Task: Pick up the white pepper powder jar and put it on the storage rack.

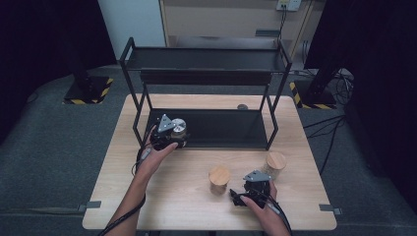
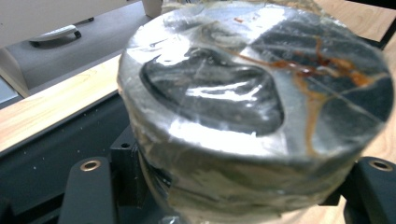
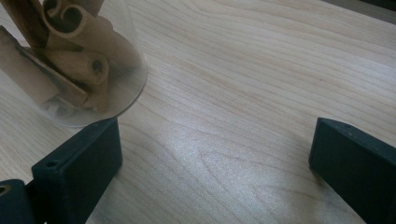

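At the shelf's lower tier (image 1: 221, 129), left tongs (image 1: 173, 133) gripping a silver-lidded jar (image 1: 178, 126)

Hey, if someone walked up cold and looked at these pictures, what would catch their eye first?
Probably the black two-tier rack at the back of the wooden table, with the left gripper shut on a shiny silver-lidded jar at the lower shelf's left end. Next, two wood-lidded jars near the front: one left of the open right gripper, the other just beyond it.

Wooden table (image 1: 162, 196), black shelf rack (image 1: 206, 93), two wooden-lidded jars (image 1: 219, 179)
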Available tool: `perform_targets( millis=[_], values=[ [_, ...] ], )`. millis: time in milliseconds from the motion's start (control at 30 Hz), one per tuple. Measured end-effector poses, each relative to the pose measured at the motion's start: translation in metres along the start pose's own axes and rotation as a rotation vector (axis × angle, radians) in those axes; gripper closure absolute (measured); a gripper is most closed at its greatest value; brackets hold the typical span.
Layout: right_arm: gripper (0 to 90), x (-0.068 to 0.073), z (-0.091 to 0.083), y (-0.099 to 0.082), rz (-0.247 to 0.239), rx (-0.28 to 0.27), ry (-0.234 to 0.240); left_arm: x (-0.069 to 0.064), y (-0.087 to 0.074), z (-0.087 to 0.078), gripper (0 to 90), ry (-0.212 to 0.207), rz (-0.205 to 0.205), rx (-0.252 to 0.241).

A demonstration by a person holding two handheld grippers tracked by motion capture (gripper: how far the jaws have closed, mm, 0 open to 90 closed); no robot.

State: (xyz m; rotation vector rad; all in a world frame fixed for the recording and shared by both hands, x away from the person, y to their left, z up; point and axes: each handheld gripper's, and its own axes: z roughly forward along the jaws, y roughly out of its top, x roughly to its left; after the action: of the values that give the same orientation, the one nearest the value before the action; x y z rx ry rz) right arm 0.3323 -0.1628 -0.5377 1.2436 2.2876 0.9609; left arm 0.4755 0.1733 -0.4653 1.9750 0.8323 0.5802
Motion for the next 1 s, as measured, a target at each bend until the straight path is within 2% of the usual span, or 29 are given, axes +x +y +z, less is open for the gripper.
perform_targets(
  millis=[167,467,767,1000],
  values=[
    [2.4,0.000,0.000,0.000,0.000,0.000,0.001,0.003,0.005,0.008,29.8,0.002,0.001,-0.002],
    [2.2,0.000,0.000,0.000,0.000,0.000,0.002,0.011,0.008,0.024,29.8,0.003,0.014,0.023],
    [2.1,0.000,0.000,0.000,0.000,0.000,0.002,0.014,0.012,0.035,29.8,0.008,-0.001,0.010],
    [2.1,0.000,0.000,0.000,0.000,0.000,0.003,0.017,0.018,0.045,29.7,0.004,0.004,0.009]
  ],
)
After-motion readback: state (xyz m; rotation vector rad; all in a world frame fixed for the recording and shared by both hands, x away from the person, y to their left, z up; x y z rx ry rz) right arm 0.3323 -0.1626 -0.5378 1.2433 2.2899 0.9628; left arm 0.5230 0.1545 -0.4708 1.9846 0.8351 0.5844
